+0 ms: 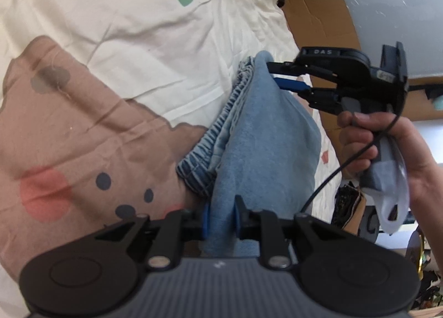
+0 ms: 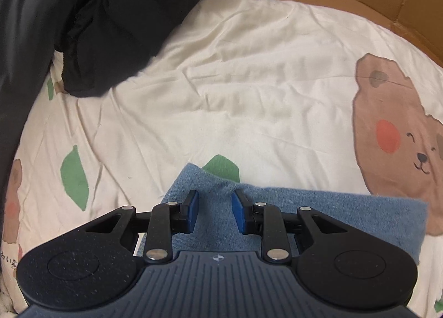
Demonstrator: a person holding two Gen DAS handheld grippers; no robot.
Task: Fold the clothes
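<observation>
Jeans (image 1: 257,141), light blue, hung mid-fold above the bear-print bedsheet (image 1: 124,41), both left tongs (image 1: 220,218) and right tongs (image 1: 279,75) clenched on the denim; next, seemingly, lowering it flat.

soft daylight, mild motion blur, strong fisheye warp, dark corners
</observation>
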